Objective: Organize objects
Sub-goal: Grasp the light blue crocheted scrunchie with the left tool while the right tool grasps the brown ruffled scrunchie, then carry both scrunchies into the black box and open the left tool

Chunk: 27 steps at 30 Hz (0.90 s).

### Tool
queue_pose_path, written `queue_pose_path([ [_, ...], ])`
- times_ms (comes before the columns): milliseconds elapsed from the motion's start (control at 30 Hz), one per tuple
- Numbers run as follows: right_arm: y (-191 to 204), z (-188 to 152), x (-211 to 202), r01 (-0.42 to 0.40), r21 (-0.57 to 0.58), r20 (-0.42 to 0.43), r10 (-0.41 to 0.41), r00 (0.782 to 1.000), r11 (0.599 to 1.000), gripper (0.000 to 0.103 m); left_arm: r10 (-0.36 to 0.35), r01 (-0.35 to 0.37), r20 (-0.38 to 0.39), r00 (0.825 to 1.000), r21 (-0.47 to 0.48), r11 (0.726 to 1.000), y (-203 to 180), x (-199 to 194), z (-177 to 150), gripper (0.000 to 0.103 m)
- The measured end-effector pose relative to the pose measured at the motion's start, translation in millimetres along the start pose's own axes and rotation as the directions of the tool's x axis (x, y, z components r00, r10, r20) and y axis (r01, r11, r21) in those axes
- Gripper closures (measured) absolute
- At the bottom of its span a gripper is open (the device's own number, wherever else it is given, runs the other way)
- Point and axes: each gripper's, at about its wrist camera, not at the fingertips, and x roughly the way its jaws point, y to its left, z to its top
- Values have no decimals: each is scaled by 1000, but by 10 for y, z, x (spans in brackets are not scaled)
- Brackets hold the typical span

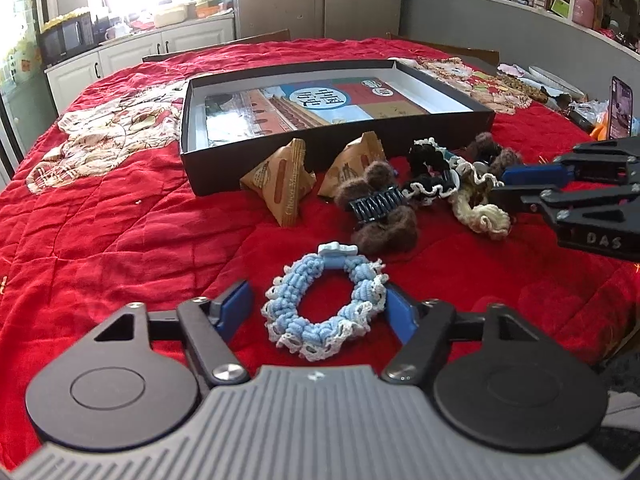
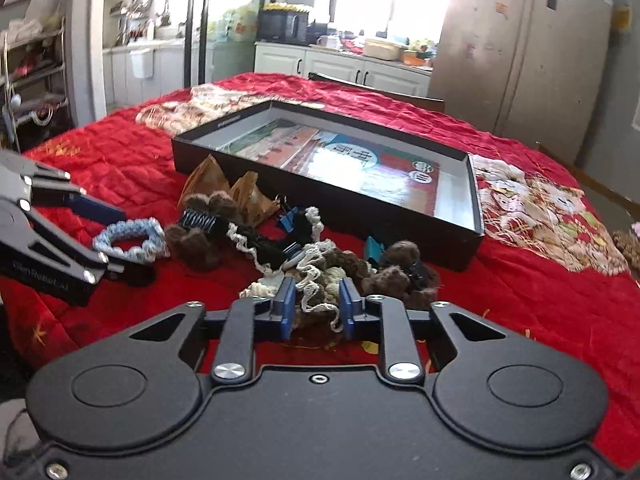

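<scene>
a quilted red cloth (image 1: pixel 100 216) with pale patterned patches covers the table under both tools. ahead of them lies one shallow black box (image 1: pixel 192 120), rectangular, stiff card, white inside, with a glossy printed sheet on its floor. two brown paper pyramid packets (image 1: pixel 280 184) stand just before its near wall. one fuzzy brown claw clip (image 1: pixel 376 204) with dark teeth lies beyond the left gripper (image 1: pixel 320 312), and a second brown fuzzy clip (image 2: pixel 404 268) sits right of the right gripper (image 2: pixel 316 308). one black scrunchie with white ruffled edging (image 1: pixel 432 176) lies between them.

the left gripper's blue pads (image 1: pixel 236 304) stand apart, at mid width, straddling one light blue crocheted scrunchie (image 1: pixel 324 312), a bumpy ring with a white lace rim; the right pad touches its edge, the left is clear of it. the right gripper is narrow, its pads (image 2: pixel 286 312) pressed on a cream and brown ruffled scrunchie (image 2: pixel 320 292), loose and stringy.
</scene>
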Motion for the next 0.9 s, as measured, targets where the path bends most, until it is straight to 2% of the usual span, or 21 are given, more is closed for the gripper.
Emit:
queue_pose_path([
  [133,43,-19,67,20,-42,-9,-20,1000,999,83,-9,9,13,1000,3,1000,10,5,4,42],
  [233,21,-23,86,26,-40,-11,-27,1000,999,89,-25,25,18,1000,7,1000,9,-1,11,53],
  [300,-9,-25,75,27,-29,-3,-27,1000,999,92,-33,33,19,999,6,999,11,-9,15,65],
  [400,-54,-12,43,23,-16,1,-23,1000,1000,93,-38,38,19,999,6,999,17,-22,20,74],
  [600,-138,68,-108,14,17,51,-15,999,1000,95,-53,53,31,998,25,998,-15,-97,42,79],
  [900,-283,285,-343,-28,64,126,20,992,998,95,-55,48,126,990,56,997,-42,-368,234,79],
])
